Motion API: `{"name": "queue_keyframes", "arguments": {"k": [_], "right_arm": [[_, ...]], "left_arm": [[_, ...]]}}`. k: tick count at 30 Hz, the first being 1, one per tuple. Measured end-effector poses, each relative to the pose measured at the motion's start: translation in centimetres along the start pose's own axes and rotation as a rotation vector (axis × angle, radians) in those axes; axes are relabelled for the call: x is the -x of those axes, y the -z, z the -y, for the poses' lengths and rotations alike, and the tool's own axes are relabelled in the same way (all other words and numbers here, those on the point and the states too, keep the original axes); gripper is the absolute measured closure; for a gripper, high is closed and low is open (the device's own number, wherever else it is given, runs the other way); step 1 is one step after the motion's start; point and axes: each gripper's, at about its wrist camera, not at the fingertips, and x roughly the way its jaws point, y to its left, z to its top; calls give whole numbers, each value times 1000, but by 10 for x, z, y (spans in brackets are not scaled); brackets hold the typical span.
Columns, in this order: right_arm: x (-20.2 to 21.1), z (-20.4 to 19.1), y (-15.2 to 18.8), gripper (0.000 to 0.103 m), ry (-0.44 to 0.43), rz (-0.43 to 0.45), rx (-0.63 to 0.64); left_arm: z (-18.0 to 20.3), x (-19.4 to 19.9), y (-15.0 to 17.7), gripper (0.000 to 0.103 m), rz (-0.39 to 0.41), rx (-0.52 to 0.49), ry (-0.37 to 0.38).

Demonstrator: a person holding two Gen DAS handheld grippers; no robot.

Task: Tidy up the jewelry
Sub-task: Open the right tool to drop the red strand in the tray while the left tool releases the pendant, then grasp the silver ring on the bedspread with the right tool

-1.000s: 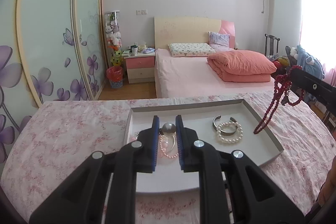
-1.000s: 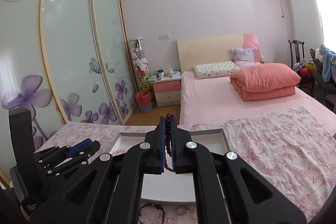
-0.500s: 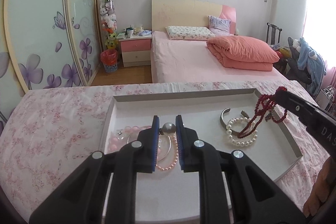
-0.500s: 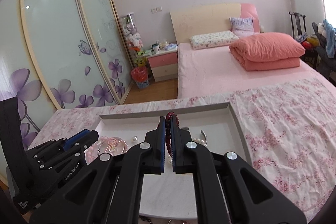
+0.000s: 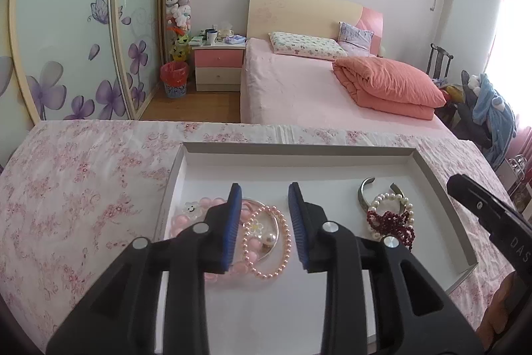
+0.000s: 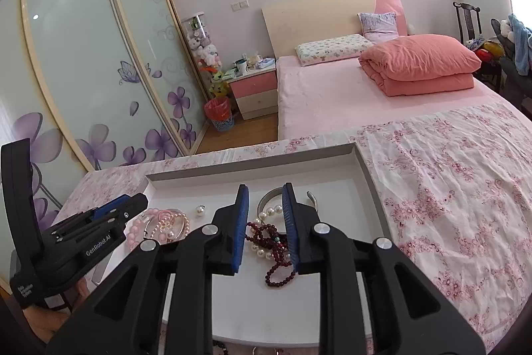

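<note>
A white tray (image 5: 299, 160) lies on the floral cloth. My left gripper (image 5: 264, 222) is open and empty over the tray's left part, above pink bead bracelets (image 5: 266, 247) and a large pearl (image 5: 271, 238). My right gripper (image 6: 264, 222) is open and empty above the dark red bead necklace (image 6: 276, 247), which lies in a heap in the tray on a white pearl bracelet (image 5: 392, 202) and next to a silver cuff (image 5: 364, 195). The necklace also shows in the left wrist view (image 5: 392, 223). A loose pearl (image 6: 199, 210) lies in the tray.
The floral cloth (image 6: 449, 188) covers the table around the tray. A dark bead bracelet (image 6: 221, 346) and a ring (image 6: 257, 350) lie on it at the tray's near edge. A bed (image 5: 316, 88) and a sliding wardrobe (image 5: 66, 39) stand behind.
My right gripper lowered the red necklace into the tray, opened and let it go. My left gripper opened and dropped the large pearl among the pink bracelets.
</note>
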Motion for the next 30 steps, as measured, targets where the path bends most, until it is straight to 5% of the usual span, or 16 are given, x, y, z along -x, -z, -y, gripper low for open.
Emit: {"name": "queue_keyframes", "arguments": {"k": [11,28,30], "right_arm": [[22,-5,5,81,-6,-2,33],[32,-1,87,80,32,-273,150],[27,-7,90,72,43,-291,171]], "left_arm": [[-10,34,8,67,15,2,-2],[-32,102,84,47,-22,-63,4],[-39,105,86,46,-20,-48,2]]}}
